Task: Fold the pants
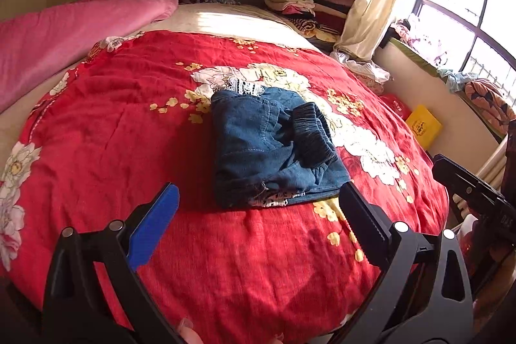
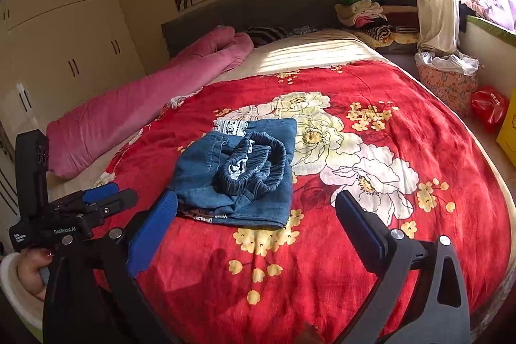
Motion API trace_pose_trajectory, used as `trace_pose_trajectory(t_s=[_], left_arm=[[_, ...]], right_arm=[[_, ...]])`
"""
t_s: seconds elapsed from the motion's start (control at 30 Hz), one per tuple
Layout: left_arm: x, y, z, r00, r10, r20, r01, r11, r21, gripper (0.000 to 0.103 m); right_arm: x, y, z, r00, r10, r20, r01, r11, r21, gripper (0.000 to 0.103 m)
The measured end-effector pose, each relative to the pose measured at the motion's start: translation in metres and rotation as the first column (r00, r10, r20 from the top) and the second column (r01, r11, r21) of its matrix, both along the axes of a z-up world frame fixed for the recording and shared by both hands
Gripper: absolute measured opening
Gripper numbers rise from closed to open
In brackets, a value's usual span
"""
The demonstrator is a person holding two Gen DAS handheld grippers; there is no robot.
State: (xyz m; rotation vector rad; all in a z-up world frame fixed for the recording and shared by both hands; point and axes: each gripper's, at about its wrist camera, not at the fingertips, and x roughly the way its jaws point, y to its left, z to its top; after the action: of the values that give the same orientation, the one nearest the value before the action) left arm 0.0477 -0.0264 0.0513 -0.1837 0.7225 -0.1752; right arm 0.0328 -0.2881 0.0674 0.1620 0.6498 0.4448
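The blue denim pants point(image 1: 274, 147) lie folded into a compact bundle on the red floral quilt point(image 1: 161, 124), with the dark elastic waistband on top and white lace trim at the far edge. They also show in the right wrist view point(image 2: 238, 176). My left gripper point(image 1: 258, 199) is open and empty, held just short of the bundle's near edge. My right gripper point(image 2: 256, 205) is open and empty, also just short of the bundle. The left gripper also shows at the left of the right wrist view point(image 2: 106, 195), held in a hand.
A rolled pink duvet point(image 2: 145, 105) lies along the bed's left side. Stacked clothes point(image 2: 371, 12) sit by the grey headboard. A floral basket point(image 2: 448, 79), a red bag point(image 2: 488, 103) and a yellow box point(image 1: 424, 124) stand beside the bed under the window. Wardrobes point(image 2: 64, 37) stand at the left.
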Motion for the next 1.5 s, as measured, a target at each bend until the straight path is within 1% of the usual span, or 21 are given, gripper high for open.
trace_pose_trajectory(t_s=[0.27, 0.4, 0.57, 0.7, 0.8, 1.5], left_arm=[[-0.022, -0.007, -0.012, 1.0, -0.005, -0.009, 0.005, 1.0, 0.027, 0.093], [-0.031, -0.013, -0.019, 1.0, -0.002, -0.01, 0.003, 1.0, 0.025, 0.093], [-0.035, -0.02, -0.032, 0.999, -0.003, -0.037, 0.004, 0.999, 0.036, 0.093], [-0.036, -0.024, -0.042, 0.998, -0.006, -0.061, 0.009, 0.999, 0.043, 0.093], [-0.035, -0.024, -0.047, 0.998, -0.003, -0.07, 0.007, 0.998, 0.055, 0.093], [-0.033, -0.018, -0.049, 0.996, 0.025, -0.085, -0.021, 0.999, 0.049, 0.093]], right_arm=[[-0.016, -0.005, -0.014, 0.999, -0.014, -0.031, 0.013, 1.0, -0.024, 0.098], [-0.021, -0.002, -0.025, 0.998, -0.018, -0.055, 0.015, 0.998, -0.054, 0.098], [-0.024, -0.001, -0.041, 0.995, -0.026, -0.093, 0.018, 0.996, -0.083, 0.098], [-0.024, -0.002, -0.05, 0.994, -0.037, -0.106, 0.025, 0.994, -0.109, 0.098], [-0.023, -0.004, -0.053, 0.993, -0.039, -0.115, 0.026, 0.994, -0.108, 0.098], [-0.022, -0.005, -0.058, 0.991, -0.039, -0.127, 0.024, 0.993, -0.119, 0.098]])
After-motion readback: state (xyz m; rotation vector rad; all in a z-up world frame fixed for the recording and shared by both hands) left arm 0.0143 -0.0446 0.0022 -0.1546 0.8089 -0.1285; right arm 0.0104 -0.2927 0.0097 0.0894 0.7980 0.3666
